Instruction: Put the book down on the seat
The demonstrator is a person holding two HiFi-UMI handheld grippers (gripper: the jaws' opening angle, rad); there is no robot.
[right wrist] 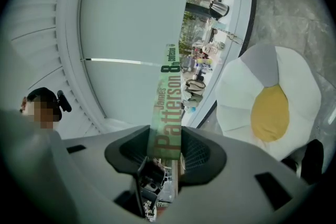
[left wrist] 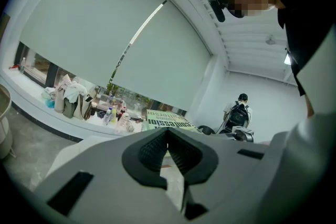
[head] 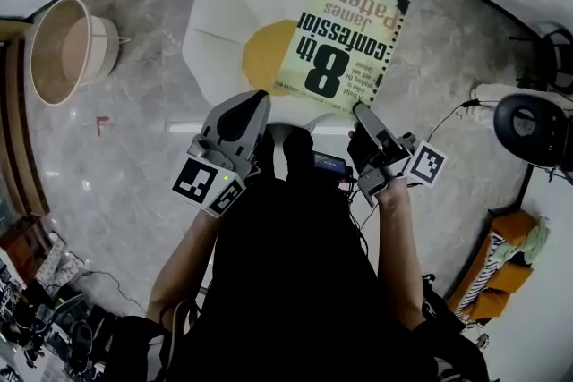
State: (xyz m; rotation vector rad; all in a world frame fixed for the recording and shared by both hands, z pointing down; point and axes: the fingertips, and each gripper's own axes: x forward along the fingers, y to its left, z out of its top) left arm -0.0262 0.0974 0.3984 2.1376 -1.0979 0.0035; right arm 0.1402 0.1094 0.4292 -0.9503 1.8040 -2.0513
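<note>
Green book [head: 345, 36] hangs over the egg-shaped seat [head: 219, 22], clamped at its 5 o'clock corner by your right gripper [head: 364, 114]. Your left gripper [head: 254, 101], at 9 o'clock of the right, has its jaws together, empty.

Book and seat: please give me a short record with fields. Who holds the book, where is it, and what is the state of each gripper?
book: green paperback, held over the seat, not yet let go
seat: white egg-shaped cushion with a yellow centre, on the floor
right gripper: shut on the book's spine
left gripper: jaws together, nothing between them
nearby: beige bucket on the floor to the left
</note>
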